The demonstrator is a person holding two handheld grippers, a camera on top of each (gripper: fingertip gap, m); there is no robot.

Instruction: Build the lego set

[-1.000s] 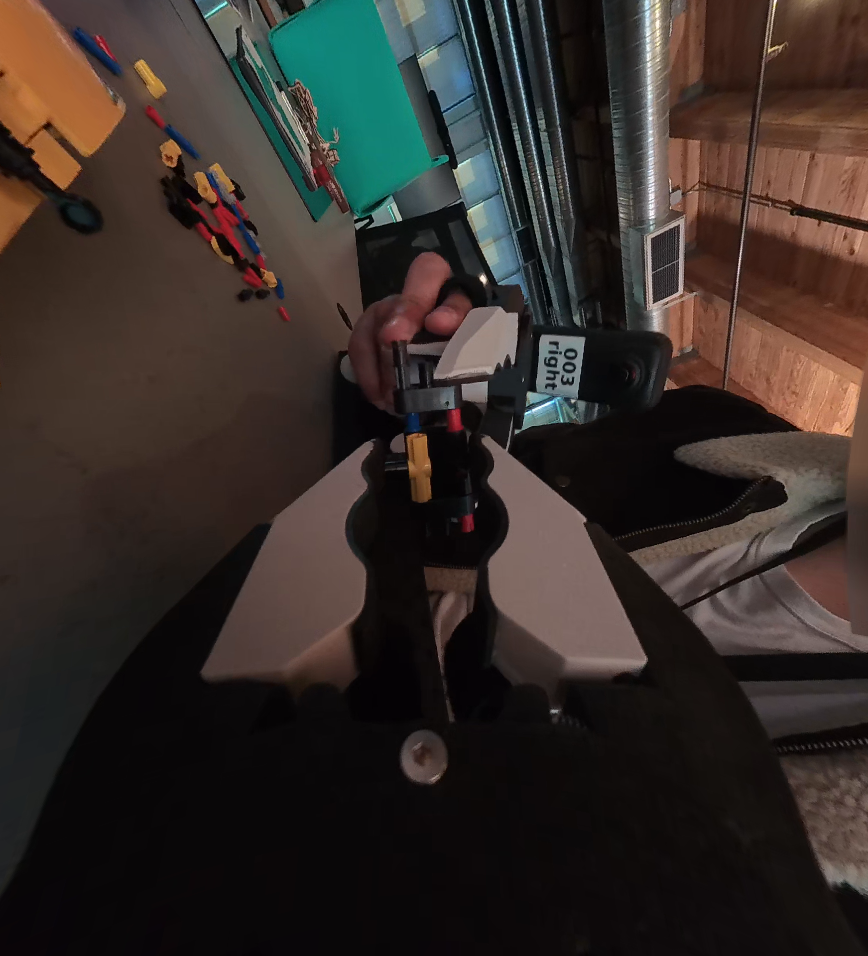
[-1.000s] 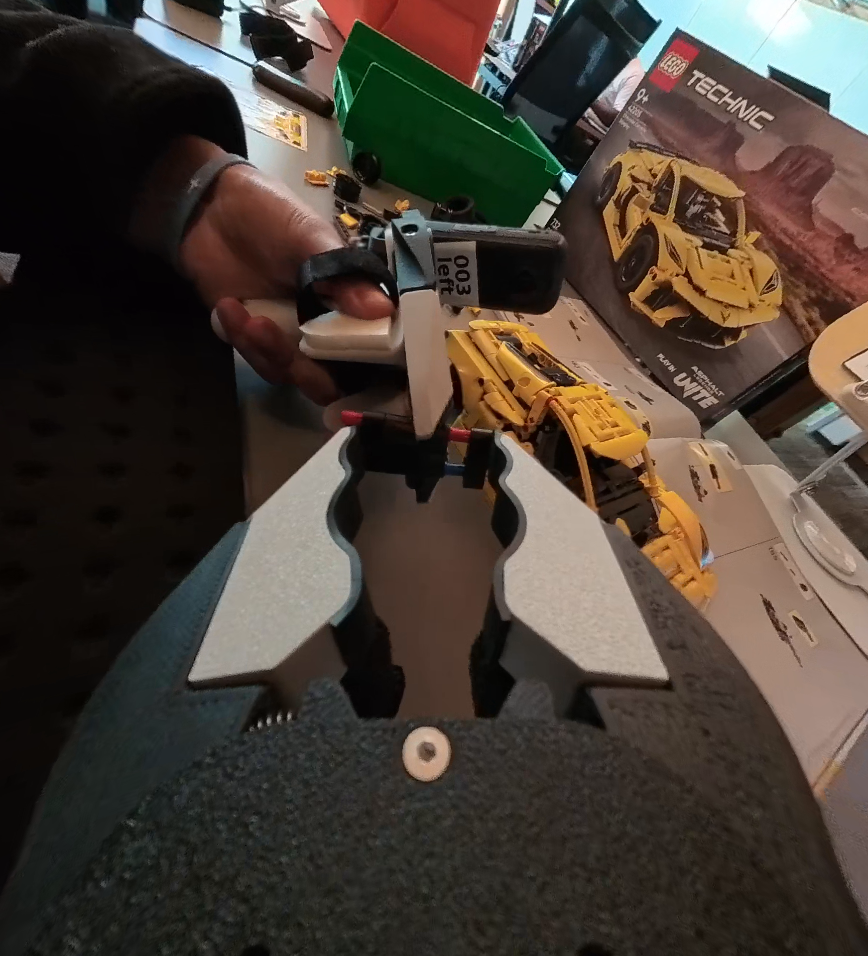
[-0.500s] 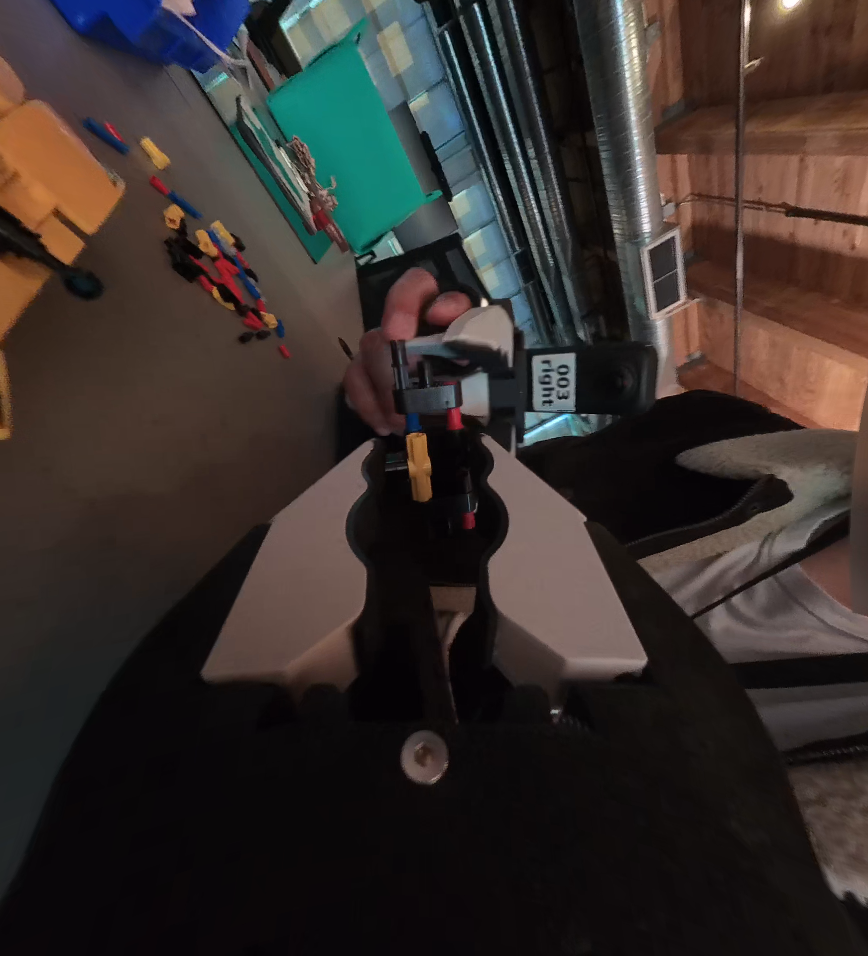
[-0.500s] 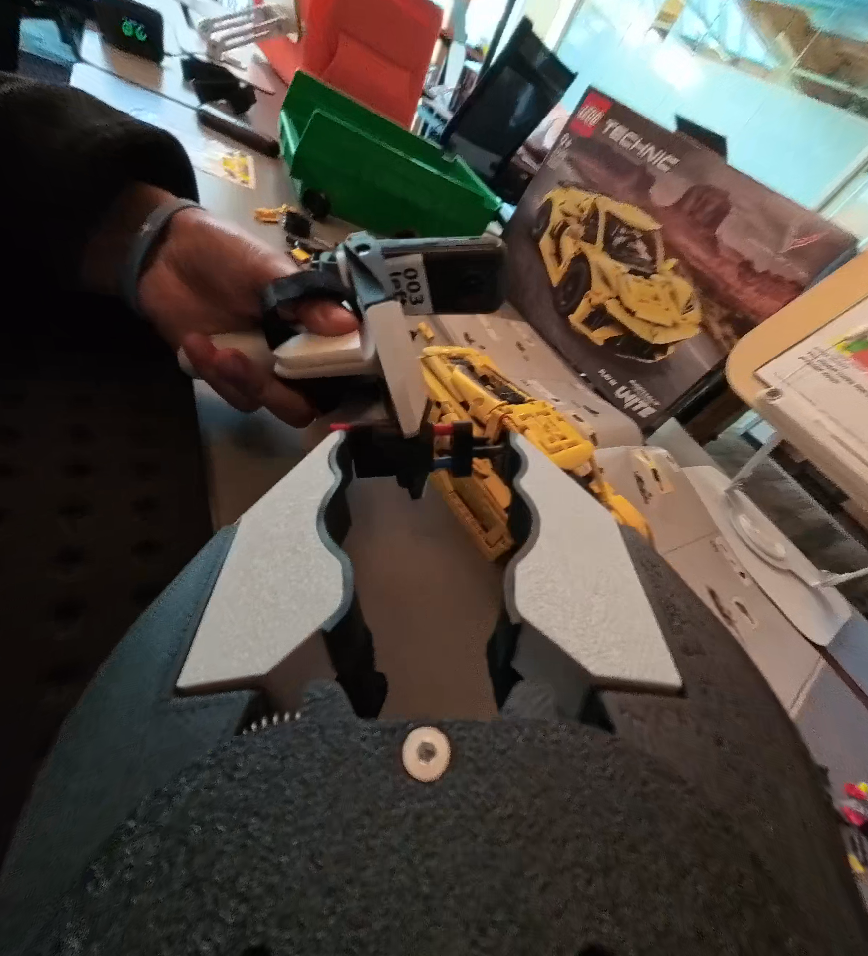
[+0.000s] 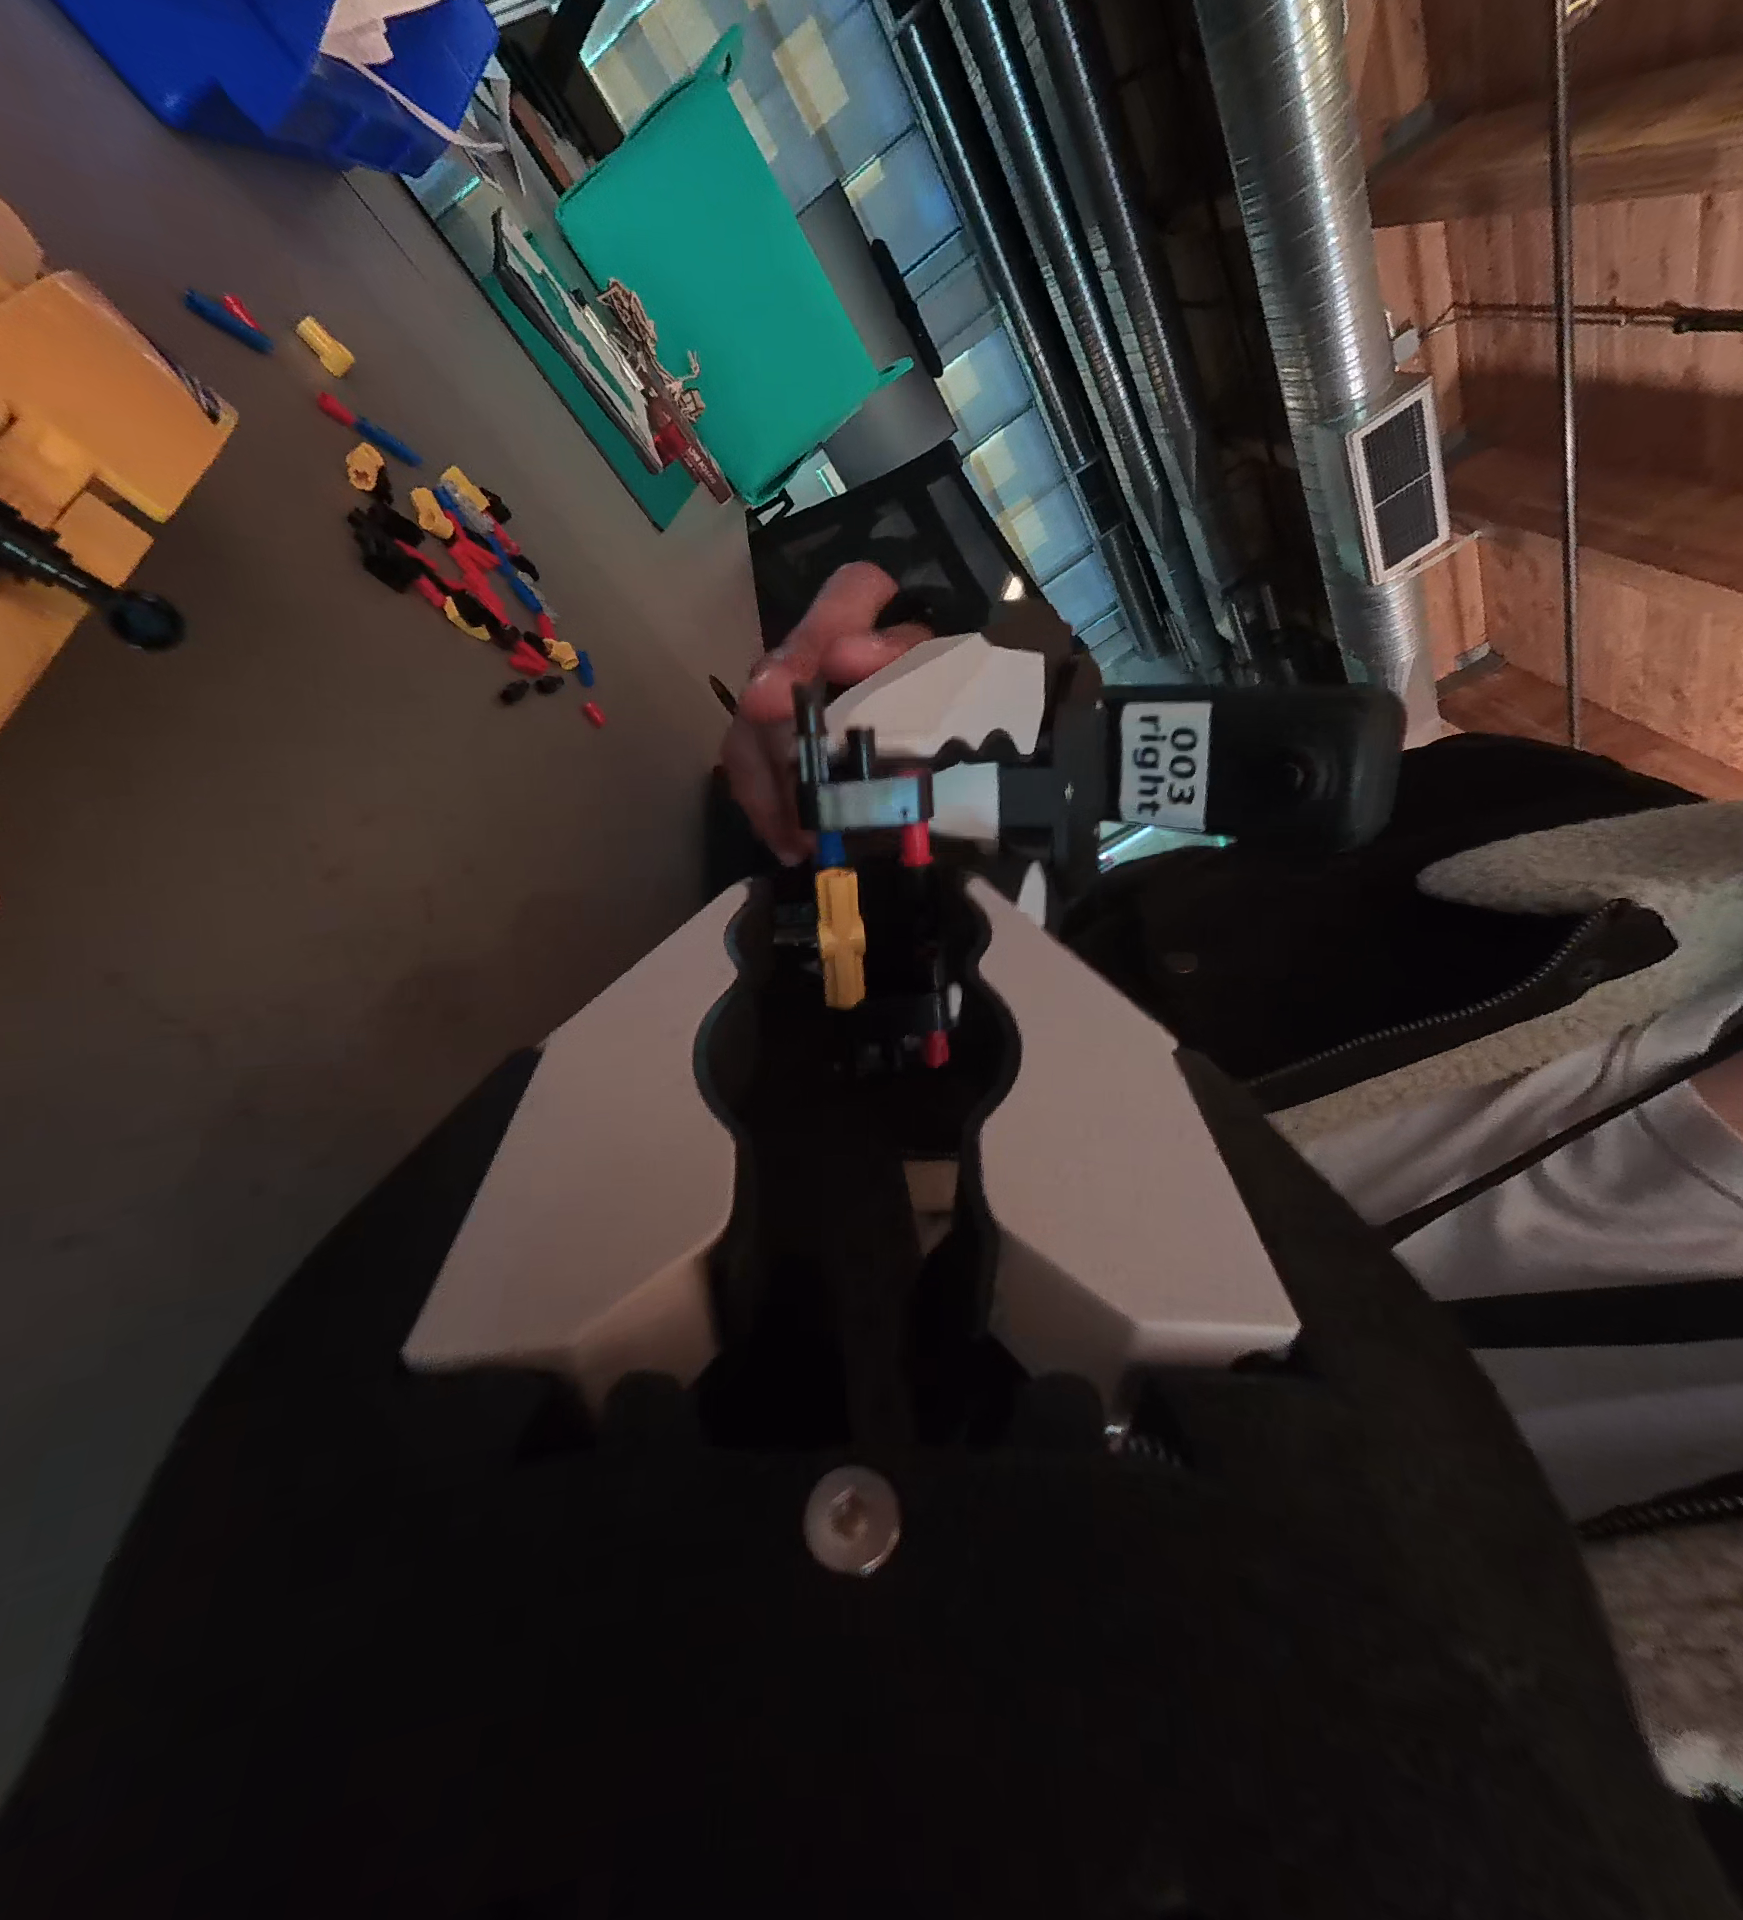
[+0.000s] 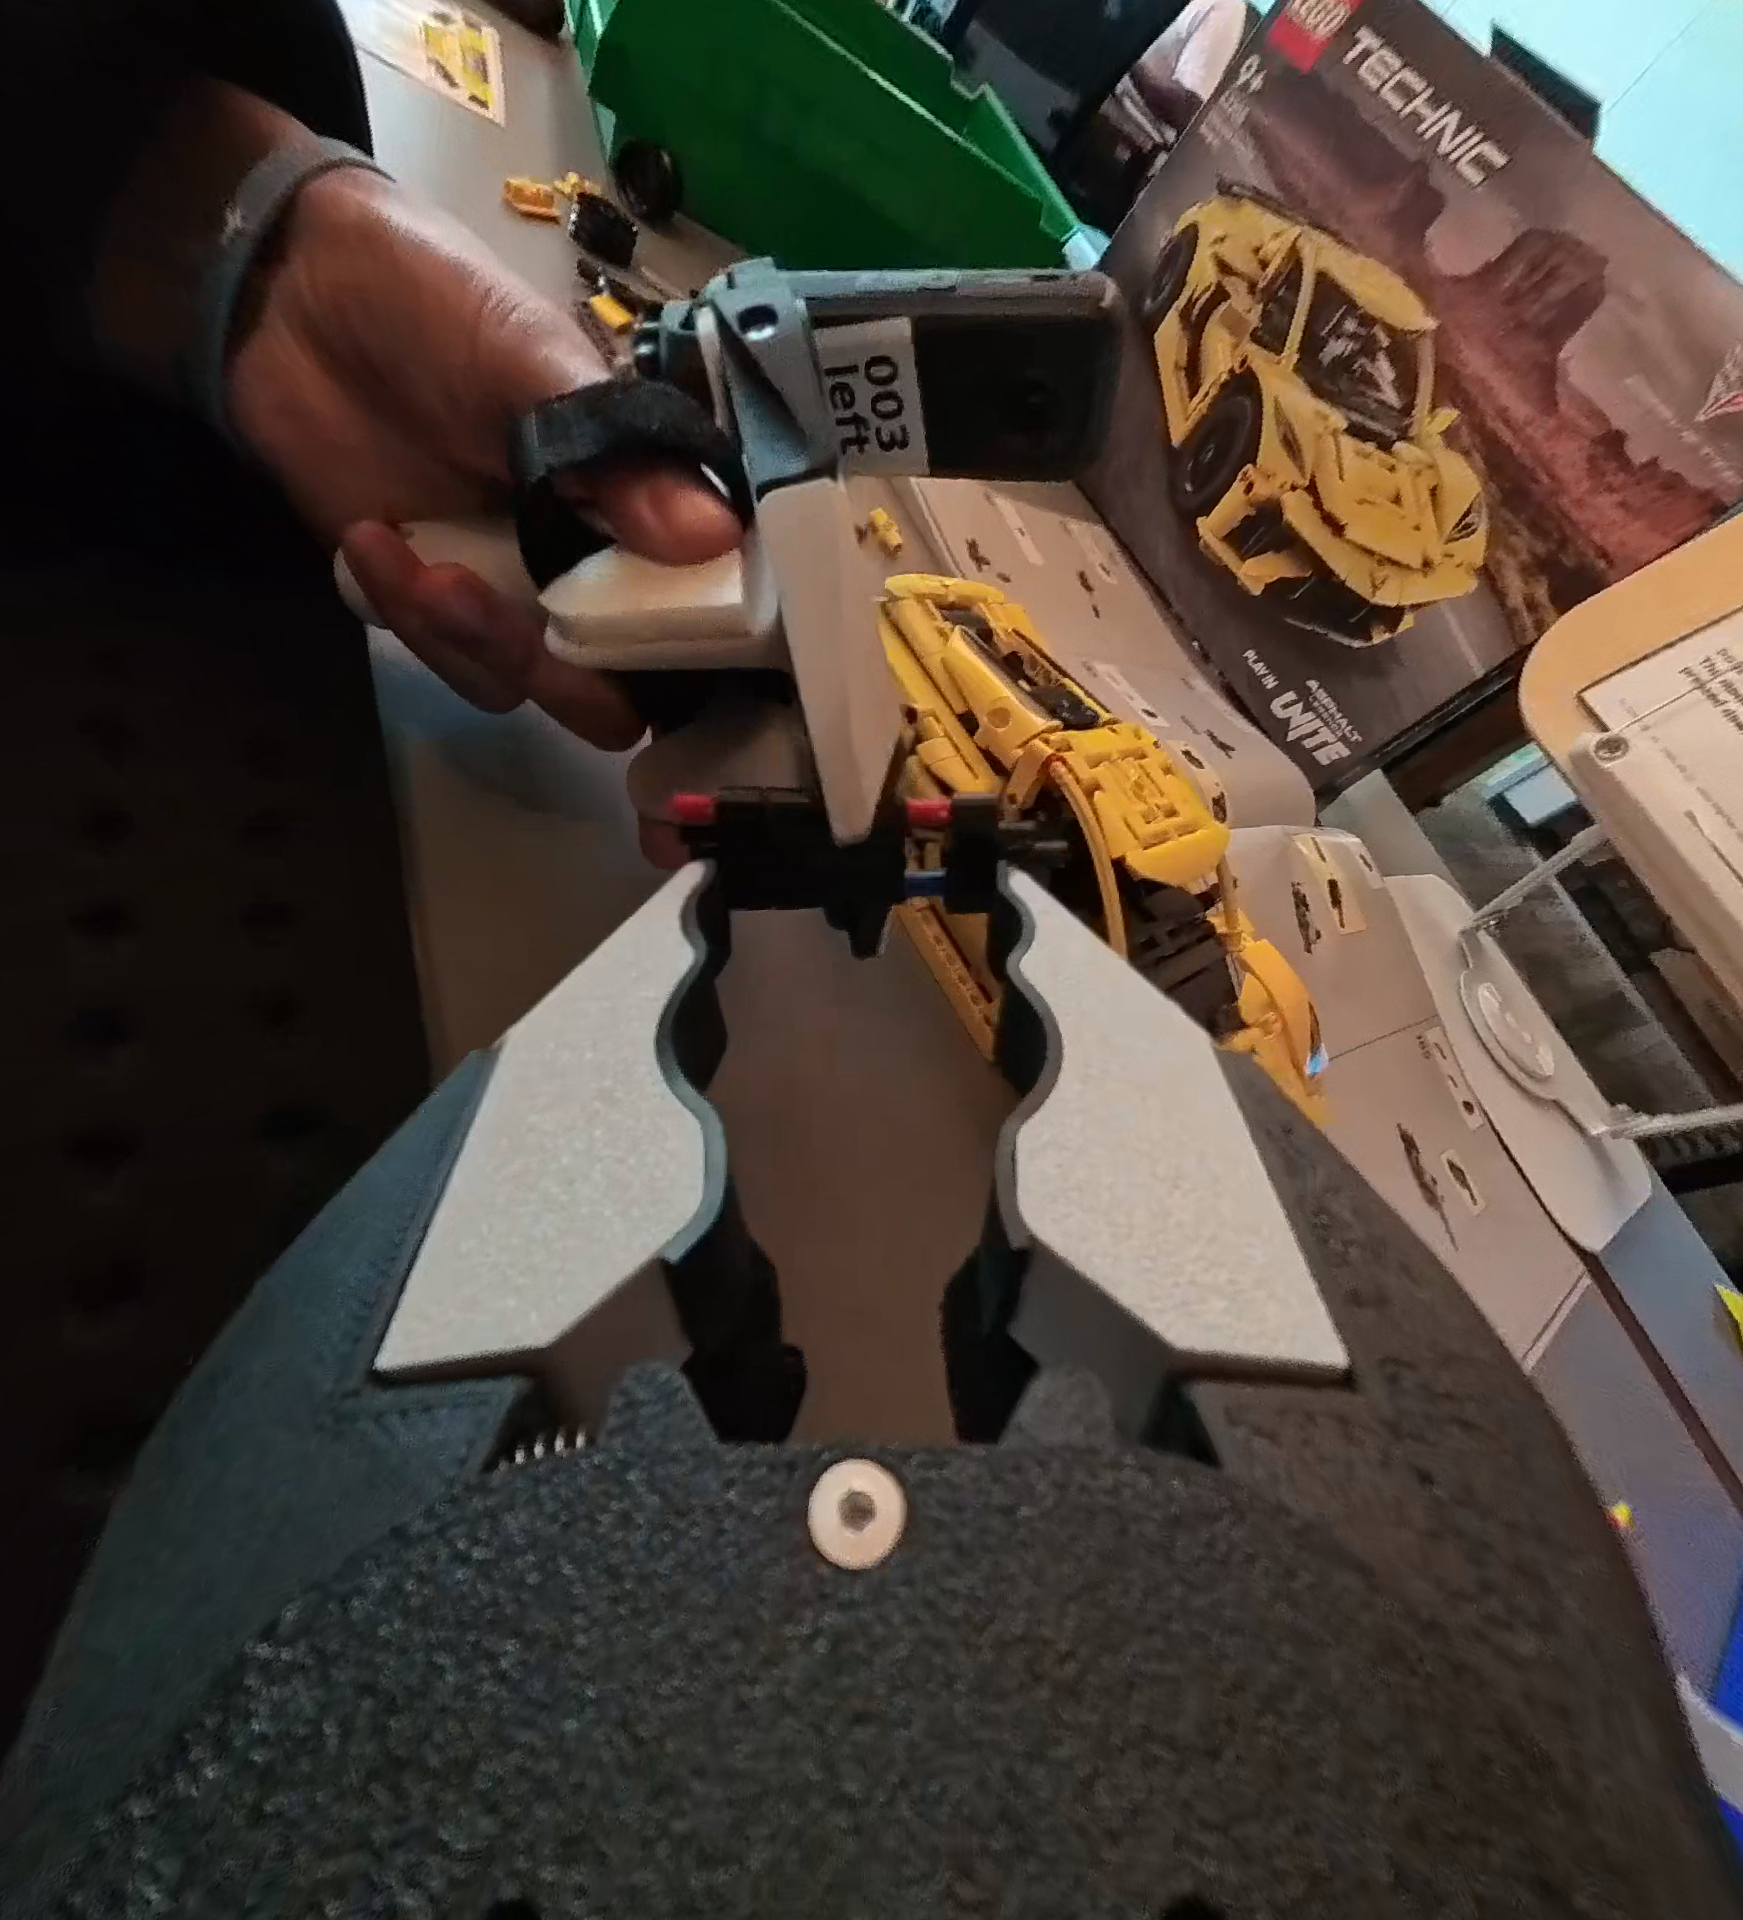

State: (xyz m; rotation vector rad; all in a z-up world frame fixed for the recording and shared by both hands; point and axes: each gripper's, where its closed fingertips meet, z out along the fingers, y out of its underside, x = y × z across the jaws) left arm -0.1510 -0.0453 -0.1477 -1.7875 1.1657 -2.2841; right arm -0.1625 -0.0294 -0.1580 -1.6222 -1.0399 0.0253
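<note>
A small black Lego sub-assembly (image 5: 877, 966) with a yellow connector, blue pins and red pins is held in the air between both grippers. My left gripper (image 5: 862, 914) is shut on its lower part. In the left wrist view the right gripper (image 5: 934, 769) comes in from the far side and grips the assembly's grey-black top beam. In the right wrist view my right gripper (image 6: 851, 883) has its fingertips closed on the ends of the black assembly (image 6: 794, 862). There the left gripper's finger (image 6: 836, 707) reaches down onto it from above. The part-built yellow car (image 6: 1054, 769) stands on the table behind.
The set's box (image 6: 1418, 343) stands at the back right, a green bin (image 6: 805, 114) at the back. Instruction sheets (image 6: 1366, 935) lie under the car. Loose small pieces (image 5: 462, 551) are scattered on the grey table, near a blue bin (image 5: 275, 62). My left and right fingertips are right by each other.
Both grippers stay closed on the assembly. The pair has turned and moved closer to the car, and the right gripper's camera body has swung right in the left wrist view.
</note>
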